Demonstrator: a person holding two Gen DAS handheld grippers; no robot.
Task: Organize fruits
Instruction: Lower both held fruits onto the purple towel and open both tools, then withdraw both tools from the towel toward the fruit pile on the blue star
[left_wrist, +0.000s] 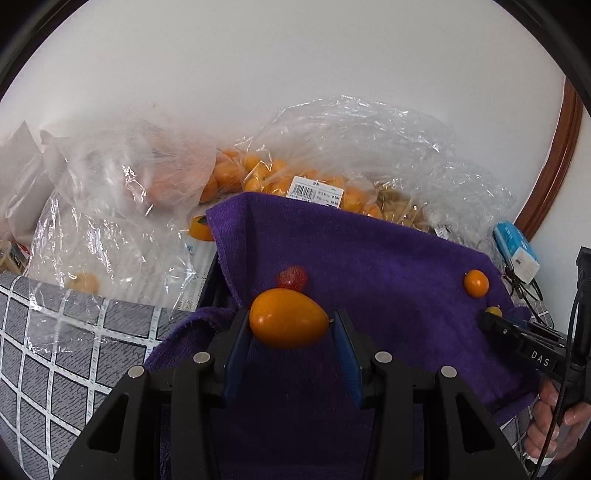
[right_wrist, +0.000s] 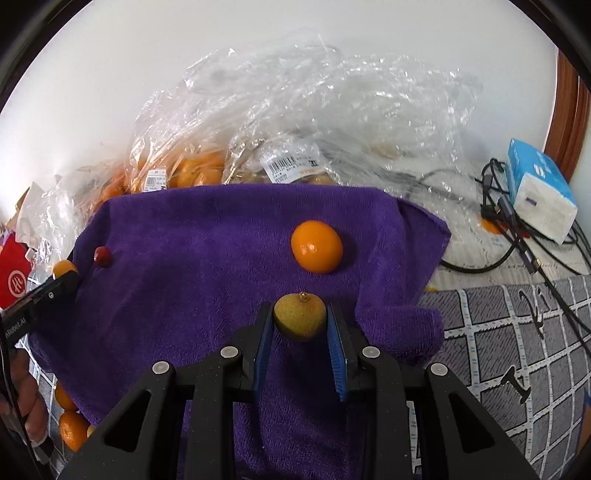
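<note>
The left gripper holds an orange fruit between its fingers at the centre of its view, above the purple towel. Low in the right view, the right gripper grips a yellowish fruit. Each should be lowered onto the towel beside its like, the round orange above centre perhaps, and freed gently so nothing rolls.

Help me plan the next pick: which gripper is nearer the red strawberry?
Left. The left gripper, shut on an orange fruit, sits just before the strawberry; the right gripper is across the purple towel.
</note>
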